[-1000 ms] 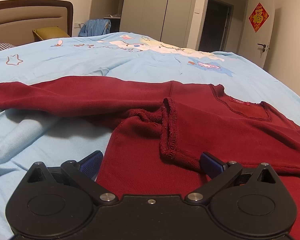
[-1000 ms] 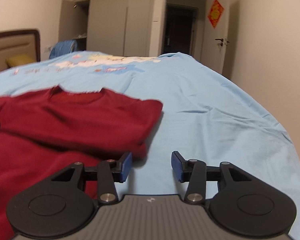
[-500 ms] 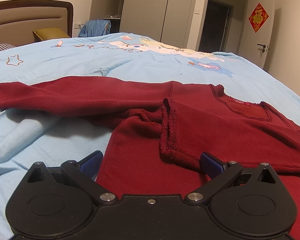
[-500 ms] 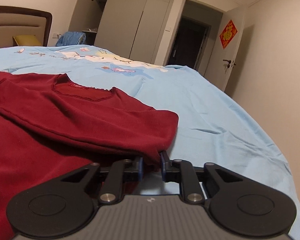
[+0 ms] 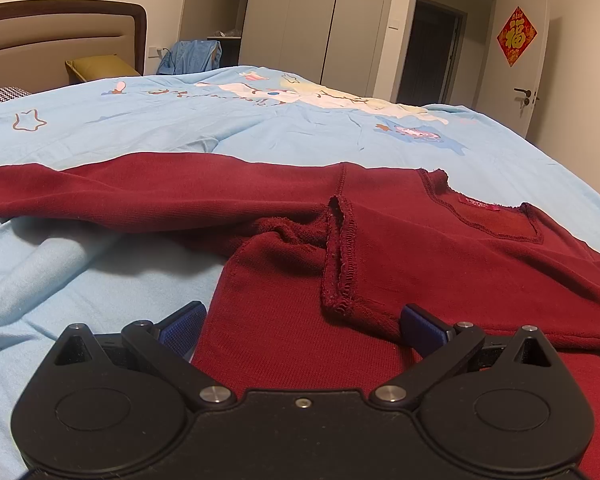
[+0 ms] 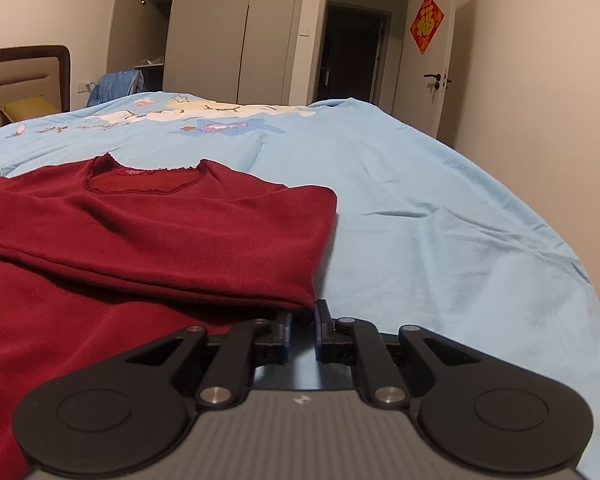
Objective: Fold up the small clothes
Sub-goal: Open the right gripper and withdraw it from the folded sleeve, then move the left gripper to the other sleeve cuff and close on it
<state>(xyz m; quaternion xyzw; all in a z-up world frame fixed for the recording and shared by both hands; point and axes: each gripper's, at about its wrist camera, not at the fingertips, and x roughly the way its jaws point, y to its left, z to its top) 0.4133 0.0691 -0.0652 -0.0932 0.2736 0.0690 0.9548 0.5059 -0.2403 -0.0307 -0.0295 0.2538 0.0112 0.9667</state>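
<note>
Warm, dim indoor light from overhead. Soft shadows under the red shirt (image 6: 160,232) folds on the bed (image 6: 440,208). Doorway (image 5: 432,48) dark. Both views sharp; strong fisheye bending, black vignette at corners. No glare.

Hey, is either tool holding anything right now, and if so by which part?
The right tool pinches the red top at the corner of its folded sleeve edge. The left tool is open, holding nothing.

One dark red top (image 5: 420,248) – one blue bedsheet (image 5: 260,128) – two grippers: left gripper (image 5: 300,322), right gripper (image 6: 301,330).
</note>
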